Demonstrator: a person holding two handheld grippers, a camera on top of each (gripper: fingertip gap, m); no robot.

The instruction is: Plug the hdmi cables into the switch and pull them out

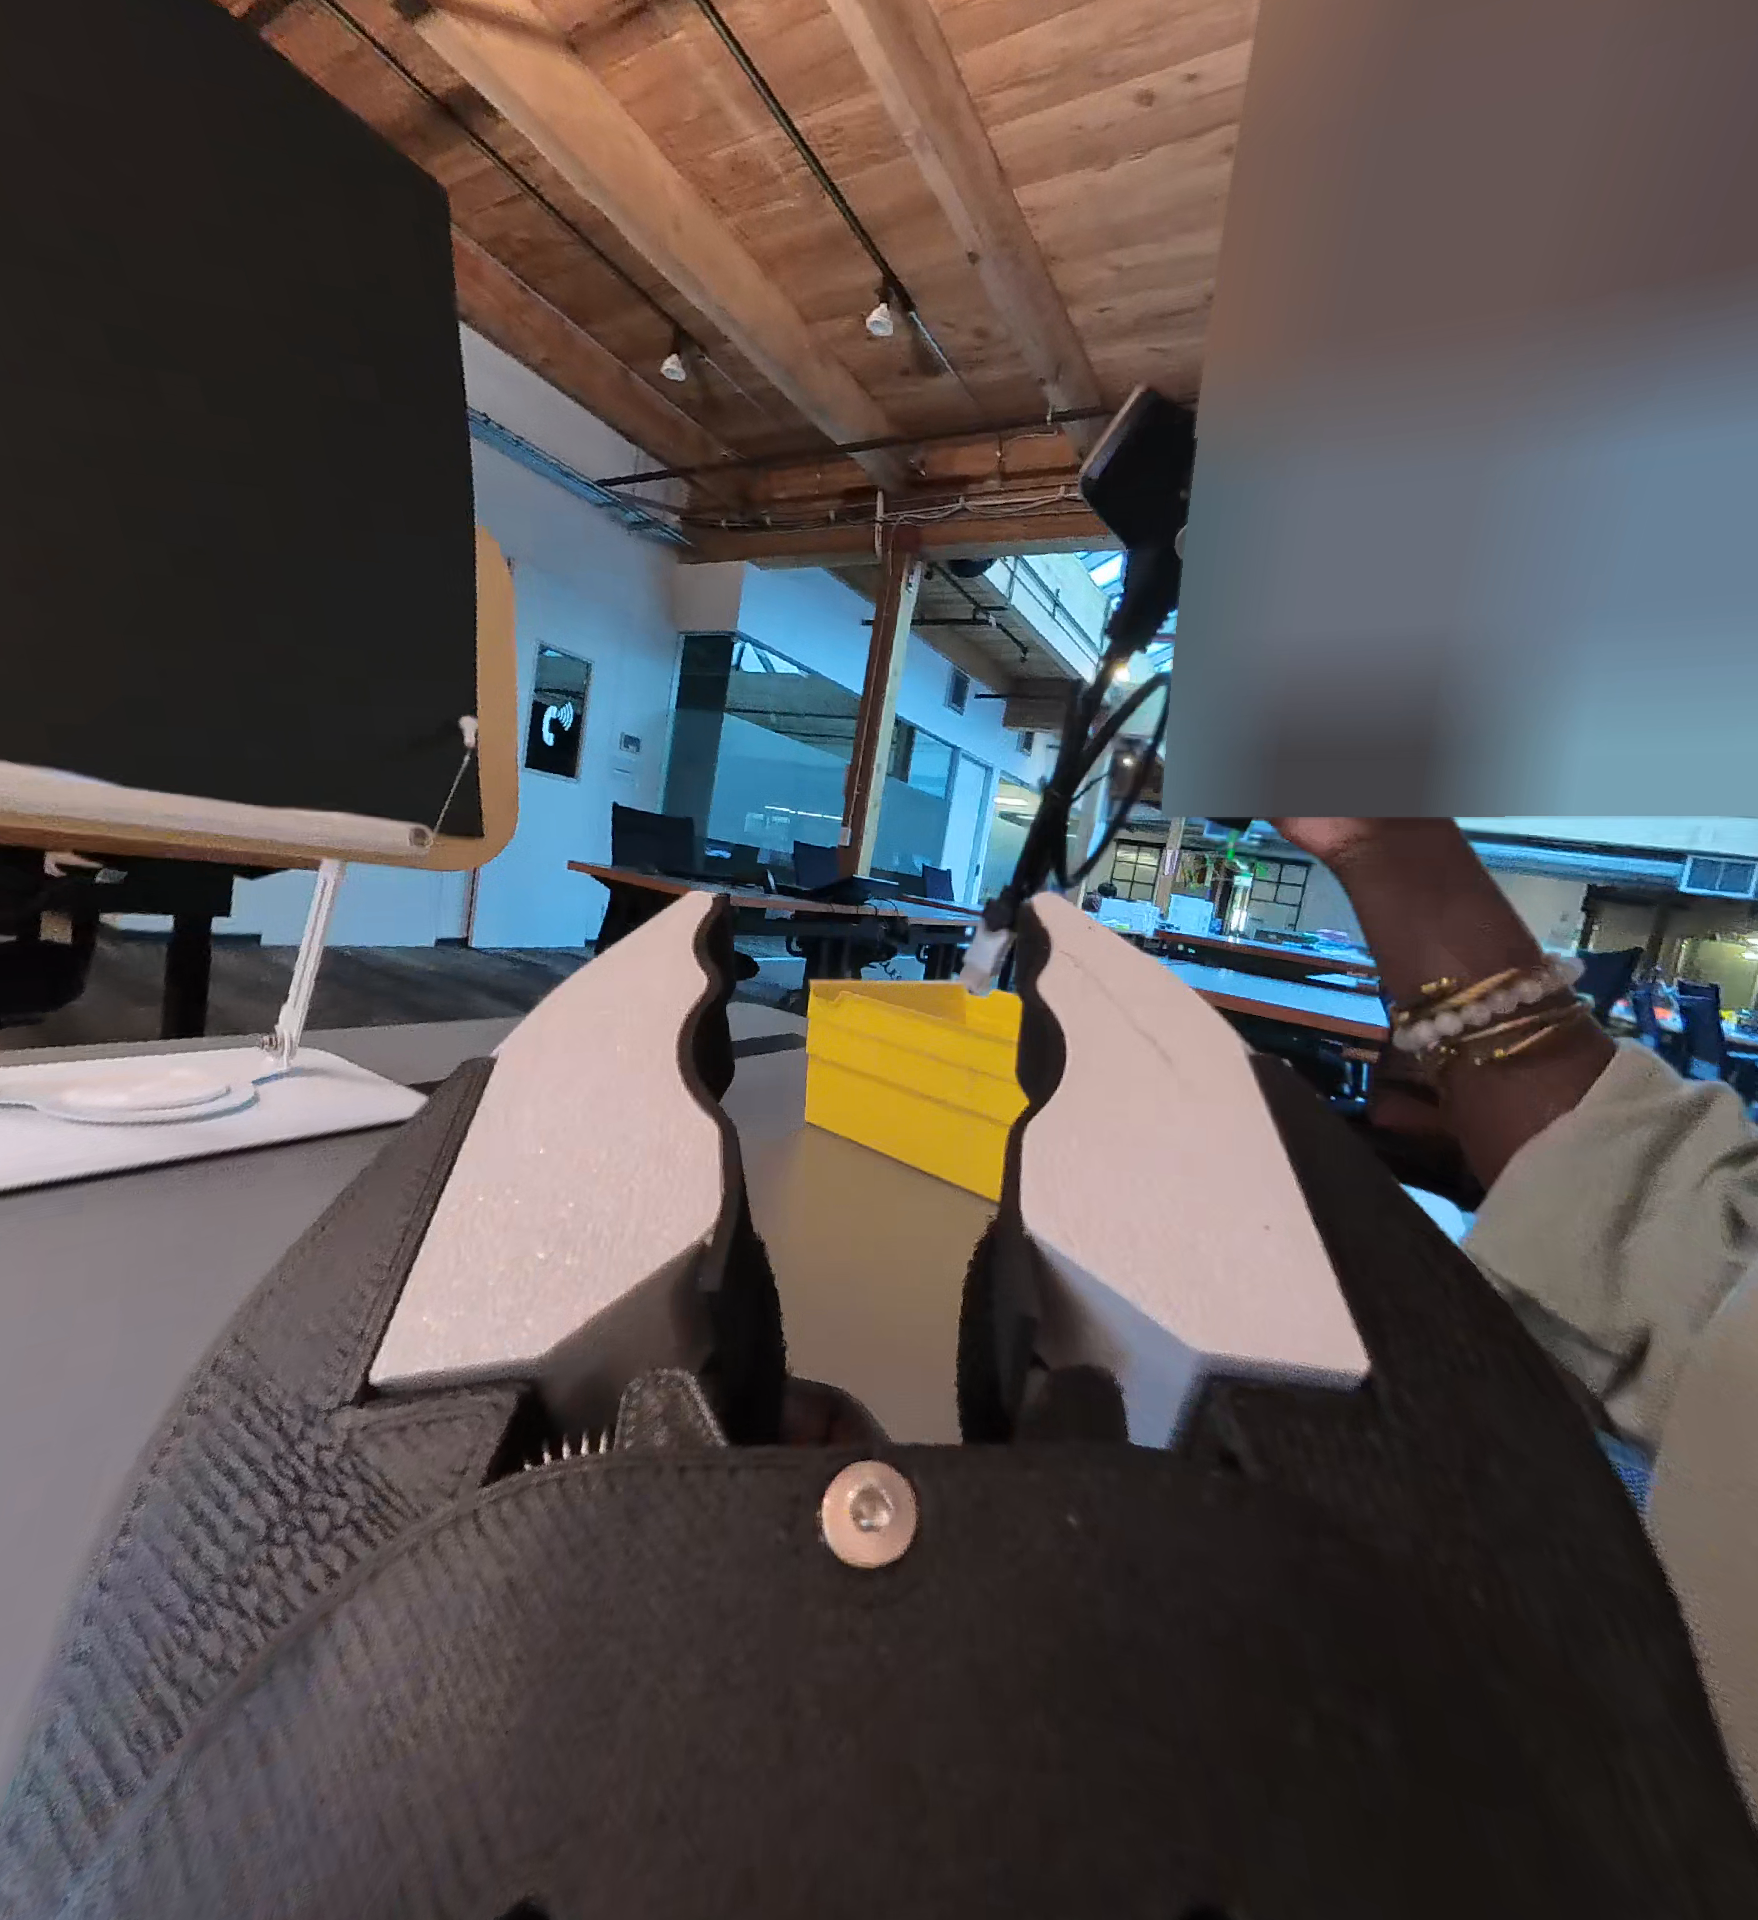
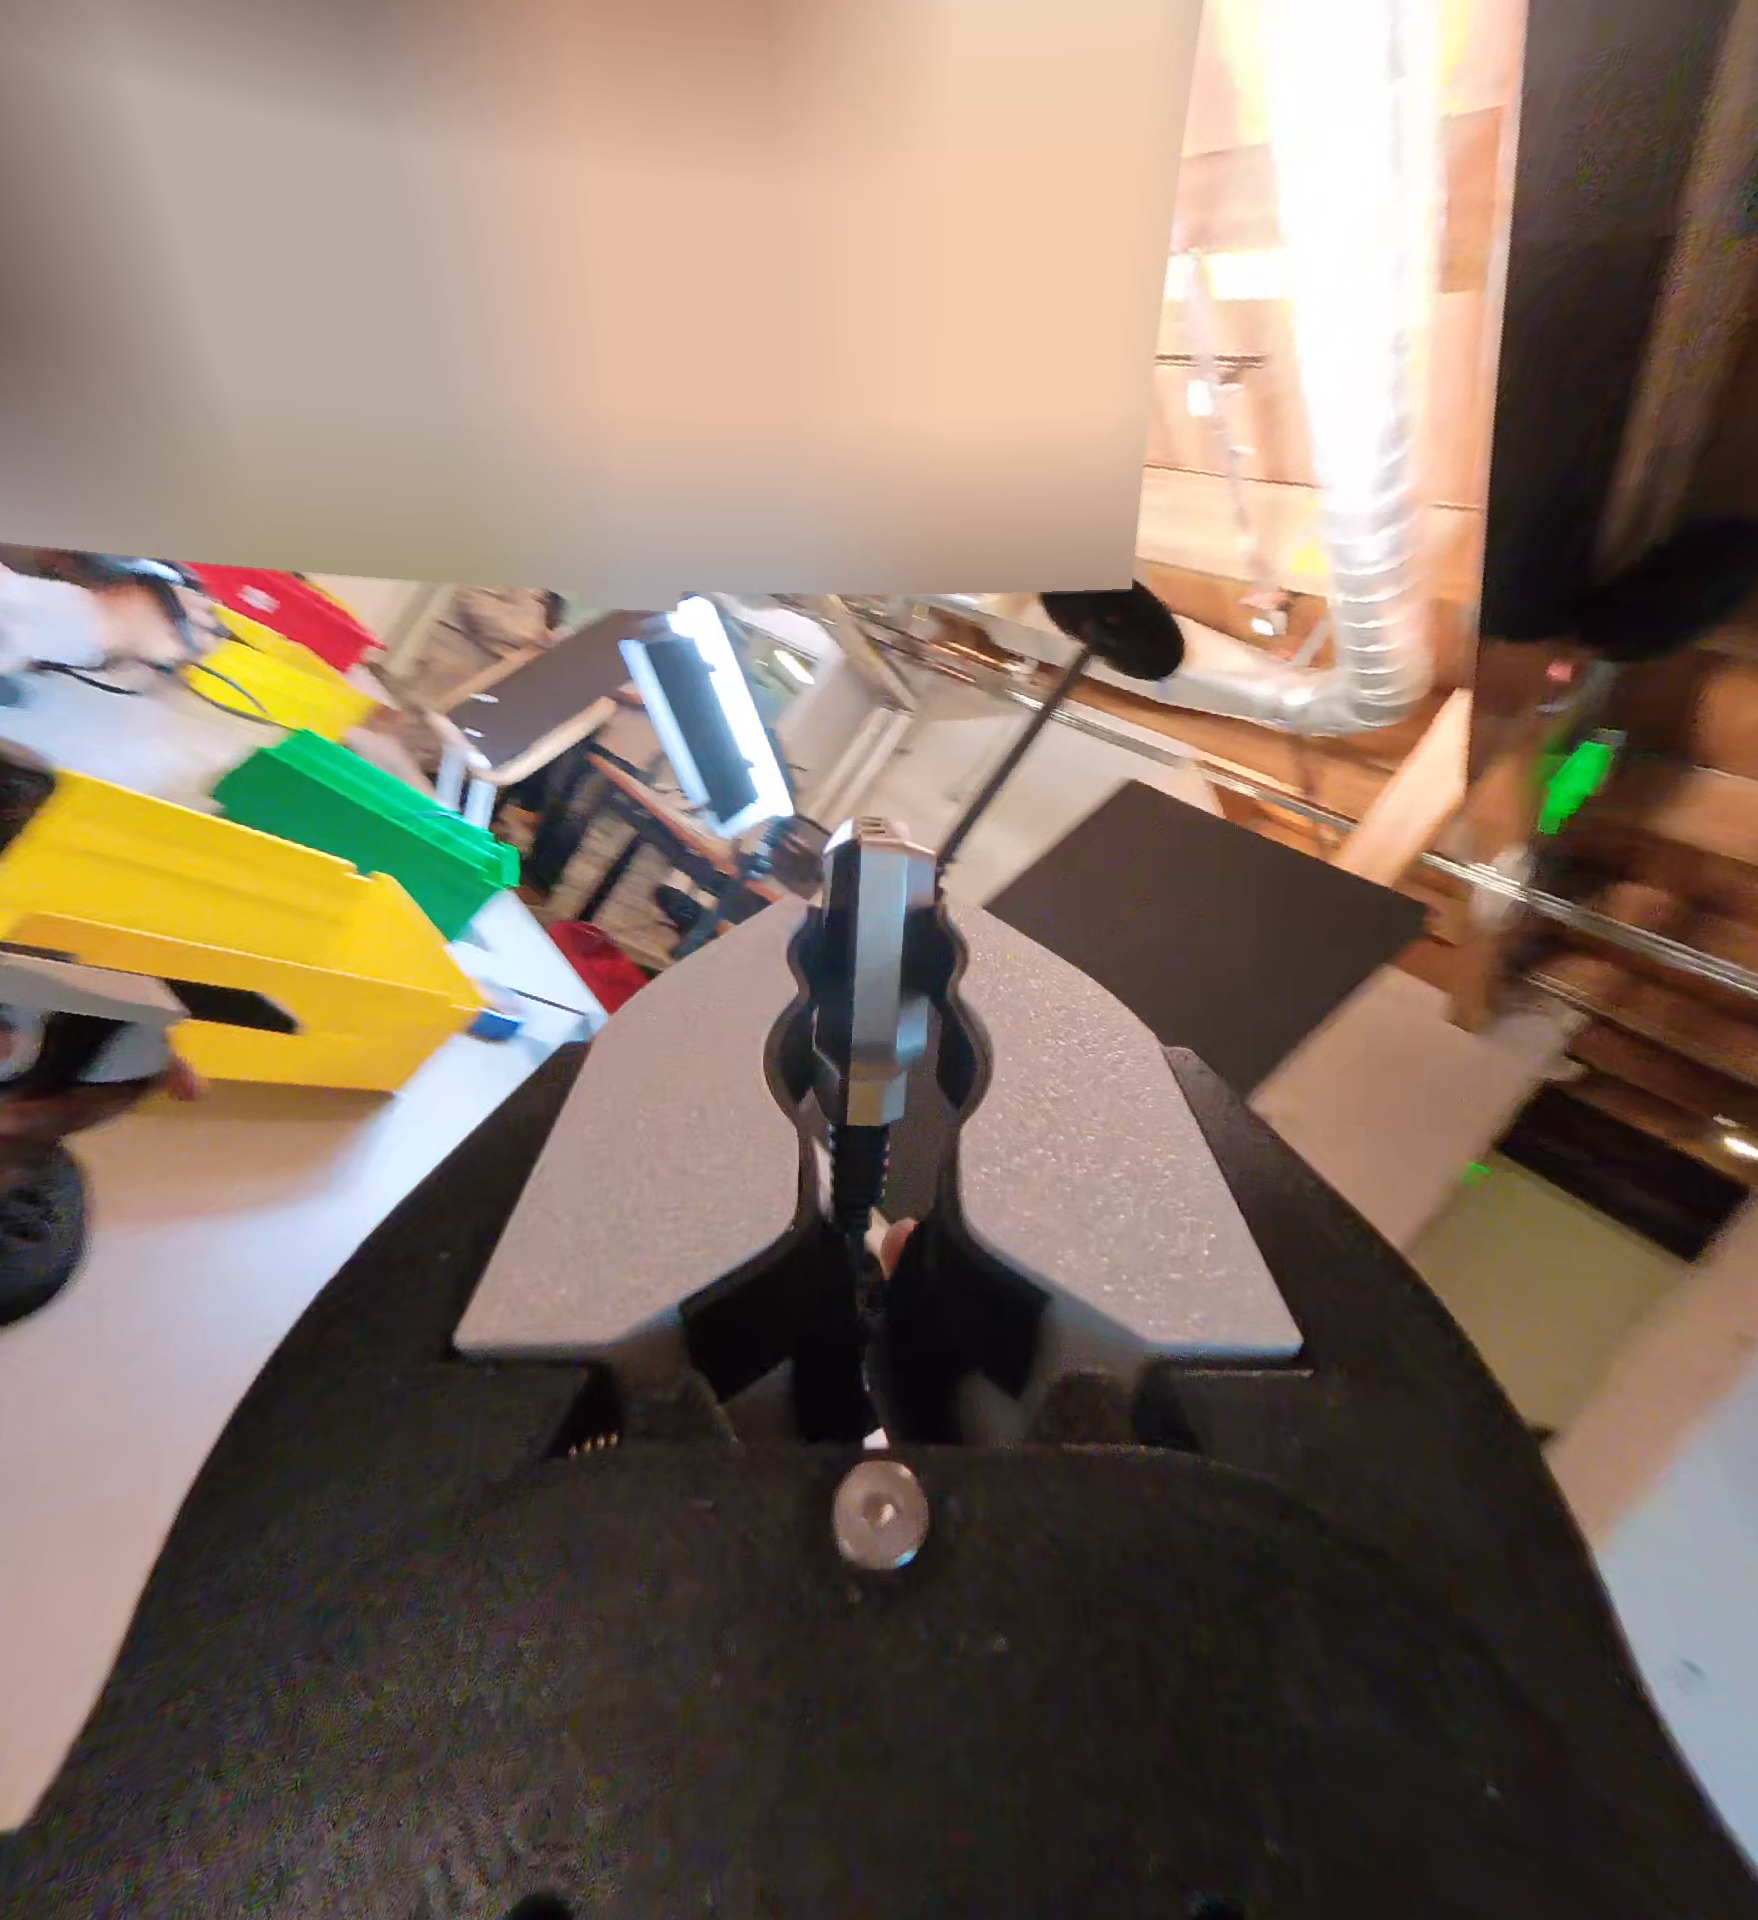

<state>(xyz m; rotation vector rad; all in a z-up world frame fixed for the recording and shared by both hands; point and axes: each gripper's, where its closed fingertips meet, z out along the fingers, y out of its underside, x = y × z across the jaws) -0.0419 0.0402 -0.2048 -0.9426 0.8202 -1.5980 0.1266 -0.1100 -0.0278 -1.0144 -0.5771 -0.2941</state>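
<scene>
My right gripper [image 2: 870, 920] is shut on a silver and black HDMI plug [image 2: 870, 987]. The plug stands upright between the jaws, tip past the fingertips, and its black cable runs back between the fingers. My left gripper [image 1: 870, 935] is open and empty, low over the dark table [image 1: 127, 1351]. In the left wrist view a black boxy device [image 1: 1135, 468] hangs at upper right, with black cables [image 1: 1062, 790] dangling from it to a white connector end [image 1: 984, 961] by my right fingertip. I cannot tell if it is the switch.
A yellow bin [image 1: 906, 1081] stands on the table ahead of the left gripper. A white stand [image 1: 127, 1101] with a black board stands at left. A person's arm with bracelets [image 1: 1477, 1018] is at right. Yellow [image 2: 210, 935], green [image 2: 366, 821] and red [image 2: 283, 613] bins lie left of the right gripper, a black mat [image 2: 1197, 925] ahead. Across from one pair of fingers to the other is roughly 30 cm.
</scene>
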